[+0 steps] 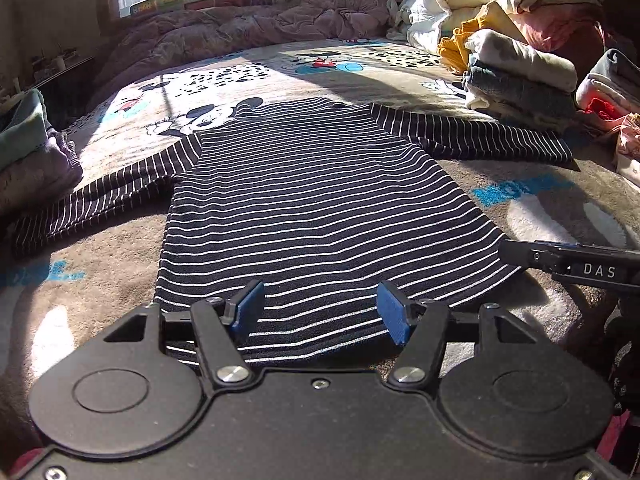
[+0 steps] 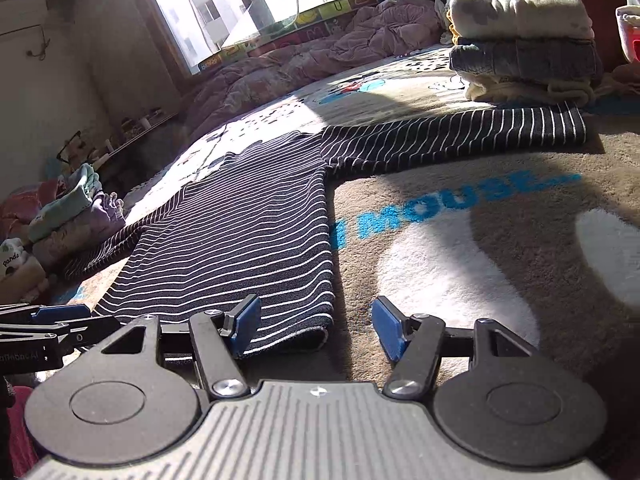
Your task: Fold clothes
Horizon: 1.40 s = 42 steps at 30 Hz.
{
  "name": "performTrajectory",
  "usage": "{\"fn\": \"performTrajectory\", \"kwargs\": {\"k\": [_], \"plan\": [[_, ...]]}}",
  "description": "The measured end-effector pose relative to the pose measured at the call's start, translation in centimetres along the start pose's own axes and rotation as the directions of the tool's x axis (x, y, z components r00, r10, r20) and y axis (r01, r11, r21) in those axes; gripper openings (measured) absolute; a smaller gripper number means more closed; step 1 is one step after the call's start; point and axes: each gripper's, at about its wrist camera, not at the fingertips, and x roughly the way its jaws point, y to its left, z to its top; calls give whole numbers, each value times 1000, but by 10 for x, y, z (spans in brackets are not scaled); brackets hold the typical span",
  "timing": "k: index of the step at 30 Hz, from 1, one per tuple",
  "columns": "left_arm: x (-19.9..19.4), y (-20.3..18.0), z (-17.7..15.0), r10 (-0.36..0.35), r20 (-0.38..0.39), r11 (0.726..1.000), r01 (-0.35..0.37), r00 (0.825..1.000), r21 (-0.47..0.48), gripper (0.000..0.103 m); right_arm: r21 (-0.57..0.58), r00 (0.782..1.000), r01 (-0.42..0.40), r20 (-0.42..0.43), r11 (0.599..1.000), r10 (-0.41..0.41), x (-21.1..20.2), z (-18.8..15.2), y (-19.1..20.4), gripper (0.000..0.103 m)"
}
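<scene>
Striped shirt (image 1: 316, 200) laid flat, unfolded, beside folded stack (image 1: 520, 76); left tool (image 1: 320, 312) and right tool (image 2: 316, 326) held open, empty.

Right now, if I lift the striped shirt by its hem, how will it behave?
The striped shirt lies flat and thin, so it will probably drape limply. It looks light. The fleecy blanket may drag on it, and the spread sleeves will likely trail.

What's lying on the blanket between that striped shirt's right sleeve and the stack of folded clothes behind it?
Nothing: in the right wrist view the striped shirt's sleeve runs along the foot of the stack of folded clothes, with only a thin strip of cartoon-print blanket showing between them.
</scene>
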Motion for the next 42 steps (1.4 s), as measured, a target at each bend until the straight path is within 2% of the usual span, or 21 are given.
{"fn": "performTrajectory", "kwargs": {"k": [5, 7, 9, 13, 16, 18, 20, 21, 23, 27, 29, 31, 33, 34, 38, 40, 42], "plan": [[23, -42, 62, -98, 39, 981, 90, 994, 175, 61, 44, 1000, 5, 16, 999, -6, 0, 5, -22, 62], [39, -67, 92, -170, 29, 957, 158, 985, 245, 62, 41, 1000, -5, 13, 999, 5, 2, 4, -26, 62], [52, -94, 117, -205, 34, 932, 185, 978, 312, 62, 15, 1000, -11, 8, 1000, 11, 4, 1, -26, 63], [84, -166, 147, -308, -16, 832, 277, 951, 480, 62, -53, 1000, -24, 5, 998, 25, 9, -3, -20, 70], [108, -224, 149, -346, -58, 738, 310, 936, 600, 62, -83, 1000, -29, 10, 996, 30, 11, -7, -16, 74], [124, -258, 142, -341, -82, 662, 302, 936, 687, 62, -104, 999, -27, 22, 994, 30, 13, -9, -15, 75], [140, -286, 133, -315, -89, 589, 269, 945, 762, 62, -134, 999, -20, 32, 991, 25, 14, -12, -13, 75], [147, -297, 130, -302, -100, 568, 263, 948, 780, 62, -150, 999, -17, 34, 989, 22, 15, -13, -12, 76], [162, -314, 127, -273, -119, 544, 255, 955, 799, 62, -178, 999, -16, 35, 984, 22, 17, -15, -9, 80], [182, -338, 125, -199, -81, 523, 176, 977, 834, 62, -223, 999, -12, 38, 975, 21, 19, -18, -5, 83], [190, -346, 129, -173, -63, 539, 148, 983, 829, 59, -231, 999, -13, 39, 973, 23, 20, -17, -5, 84], [201, -352, 137, -151, -63, 568, 138, 987, 811, 52, -226, 999, -17, 39, 974, 27, 20, -16, -7, 83], [207, -352, 143, -134, -72, 601, 138, 988, 787, 27, -246, 999, -11, 36, 969, 20, 21, -16, -5, 87], [209, -351, 145, -121, -73, 619, 133, 990, 774, 9, -262, 999, -4, 33, 965, 13, 21, -17, -3, 89], [188, -327, 161, -134, 5, 714, 93, 991, 694, 8, -257, 999, -4, 30, 966, 12, 19, -16, -2, 92], [170, -302, 174, -147, 49, 774, 84, 988, 628, 8, -226, 999, -9, 29, 974, 16, 17, -13, -4, 92], [151, -275, 187, -161, 91, 822, 82, 983, 563, 8, -195, 999, -7, 38, 981, 15, 15, -10, -6, 89]]}}
